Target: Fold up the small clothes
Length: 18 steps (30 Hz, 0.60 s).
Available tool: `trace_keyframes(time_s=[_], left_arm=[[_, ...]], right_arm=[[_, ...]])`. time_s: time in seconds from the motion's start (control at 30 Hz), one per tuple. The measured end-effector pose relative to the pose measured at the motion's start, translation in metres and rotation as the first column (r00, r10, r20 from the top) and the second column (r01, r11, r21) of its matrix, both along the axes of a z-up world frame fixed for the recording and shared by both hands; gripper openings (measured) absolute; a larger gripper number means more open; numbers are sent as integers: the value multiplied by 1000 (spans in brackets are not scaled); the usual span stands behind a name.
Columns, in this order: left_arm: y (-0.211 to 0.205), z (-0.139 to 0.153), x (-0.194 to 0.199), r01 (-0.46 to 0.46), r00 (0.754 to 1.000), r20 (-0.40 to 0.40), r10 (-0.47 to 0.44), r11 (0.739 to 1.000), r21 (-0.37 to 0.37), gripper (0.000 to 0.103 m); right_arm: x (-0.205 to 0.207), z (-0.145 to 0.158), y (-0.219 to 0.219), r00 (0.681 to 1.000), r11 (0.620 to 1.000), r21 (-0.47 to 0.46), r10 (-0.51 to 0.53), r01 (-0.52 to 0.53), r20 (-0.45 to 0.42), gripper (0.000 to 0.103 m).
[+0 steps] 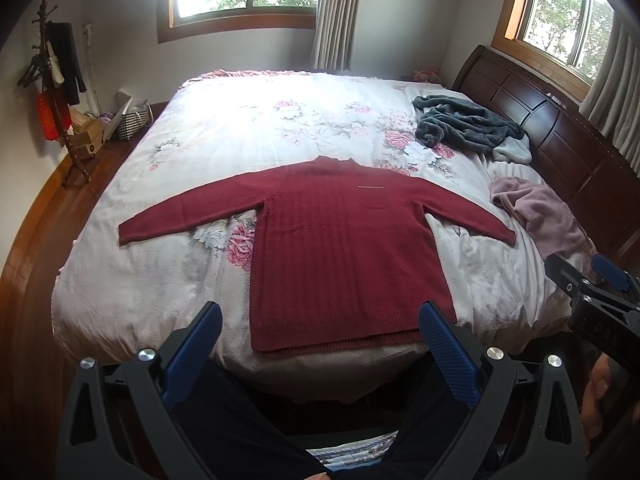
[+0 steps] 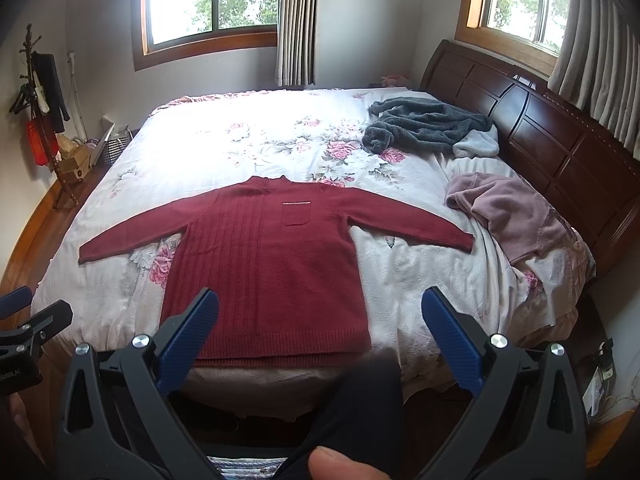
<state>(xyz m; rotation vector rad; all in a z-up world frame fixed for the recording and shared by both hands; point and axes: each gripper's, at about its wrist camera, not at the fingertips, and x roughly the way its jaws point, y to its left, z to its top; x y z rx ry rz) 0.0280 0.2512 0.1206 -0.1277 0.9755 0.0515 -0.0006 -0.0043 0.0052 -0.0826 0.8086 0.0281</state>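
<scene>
A dark red knitted sweater [image 1: 340, 240] [image 2: 272, 264] lies flat on the bed, face up, both sleeves spread out sideways and its hem toward me. It has a small chest pocket [image 2: 297, 214]. My left gripper [image 1: 320, 312] hovers open above the hem, holding nothing. My right gripper [image 2: 320, 300] is open too, above the sweater's lower right part, and its fingers hold nothing. The right gripper [image 1: 600, 280] shows at the right edge of the left wrist view. The left gripper [image 2: 24, 312] shows at the left edge of the right wrist view.
The bed [image 1: 240, 128] [image 2: 420, 272] has a floral cover. A grey fleece garment [image 1: 464, 124] [image 2: 424, 124] and a pink garment [image 1: 540, 212] [image 2: 508, 212] lie near the wooden headboard [image 2: 560, 140]. A coat stand [image 1: 56, 80] and boxes stand at the left wall. The person's dark trouser legs [image 1: 240, 420] are below.
</scene>
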Motion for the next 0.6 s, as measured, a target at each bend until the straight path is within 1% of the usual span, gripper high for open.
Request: trace_keyframes(time_s=[0.6], left_arm=[[-1, -1, 0, 2, 1000, 1, -2, 1000, 2, 99]], right_arm=[[-1, 3, -3, 1000, 1000, 2, -1, 1, 2, 100]])
